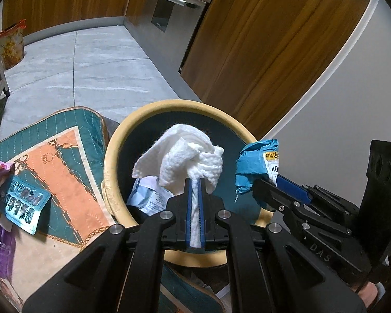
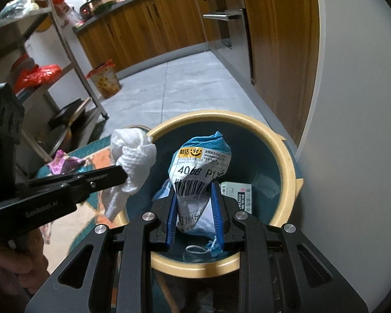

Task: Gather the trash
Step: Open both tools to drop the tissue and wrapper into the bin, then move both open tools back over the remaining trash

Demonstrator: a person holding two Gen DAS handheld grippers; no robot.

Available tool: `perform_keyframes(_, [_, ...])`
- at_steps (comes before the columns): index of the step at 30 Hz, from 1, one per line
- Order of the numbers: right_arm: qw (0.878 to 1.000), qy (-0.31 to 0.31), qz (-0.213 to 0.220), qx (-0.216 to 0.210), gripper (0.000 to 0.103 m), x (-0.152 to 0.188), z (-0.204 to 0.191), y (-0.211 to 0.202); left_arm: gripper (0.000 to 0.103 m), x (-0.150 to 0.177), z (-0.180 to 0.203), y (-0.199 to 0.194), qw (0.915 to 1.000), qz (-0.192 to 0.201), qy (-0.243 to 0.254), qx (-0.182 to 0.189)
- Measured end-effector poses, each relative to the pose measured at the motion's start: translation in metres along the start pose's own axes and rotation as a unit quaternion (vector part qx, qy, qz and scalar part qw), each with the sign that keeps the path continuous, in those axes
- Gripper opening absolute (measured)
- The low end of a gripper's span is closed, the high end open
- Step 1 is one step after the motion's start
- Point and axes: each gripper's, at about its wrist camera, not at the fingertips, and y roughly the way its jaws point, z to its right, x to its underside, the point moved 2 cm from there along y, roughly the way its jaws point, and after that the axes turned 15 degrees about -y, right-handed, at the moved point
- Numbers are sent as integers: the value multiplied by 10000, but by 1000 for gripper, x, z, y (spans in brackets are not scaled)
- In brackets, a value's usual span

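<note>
**Both grippers loaded over the bin**

Left gripper (image 1: pixel 194 182) is pinched tight on a wad of white, quilted paper towel (image 1: pixel 185 154), twisted into a rope between the blue pads. Right gripper (image 2: pixel 194 190) clamps a crumpled blue mailer (image 2: pixel 202 172) with a glossy barcode label. Both hang over the round bin (image 2: pixel 286 161), cream rim, dark teal inside, with a few wrappers at the bottom. A quilted mat (image 1: pixel 65 156) lies beside it.
</note>
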Motion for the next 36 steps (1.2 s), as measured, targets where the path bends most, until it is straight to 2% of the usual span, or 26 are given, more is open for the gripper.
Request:
perform_keyframes(10, [9998,19,-220,-7,27,7,3,11,4,2,-2,7,10000,-94,-33,-1])
perform_keyframes(15, [9995,94,-313,-10,34,9,6,14,6,3,-2,7,9999,-84,-53,-22])
perform_keyframes(17, [9995,106,-287,8,43,8,6,13,8,2,-3,5,9999,-75,-79,35])
perform_keyframes(24, [9996,157,-225,7,50,8,7,11,17,2,-11,-1,9999,-30,-158,44])
perform_keyframes(29, [9997,188,-177,-21,55,7,7,9,32,3,-13,-11,9998,68,-158,82])
perform_keyframes(33, [9997,187,-121,-43,60,4,2,7,55,5,-20,-26,9997,241,-71,7])
perform_keyframes(36, [9999,134,-78,-71,61,1,-3,6,57,5,-26,-35,9994,325,-33,-60])
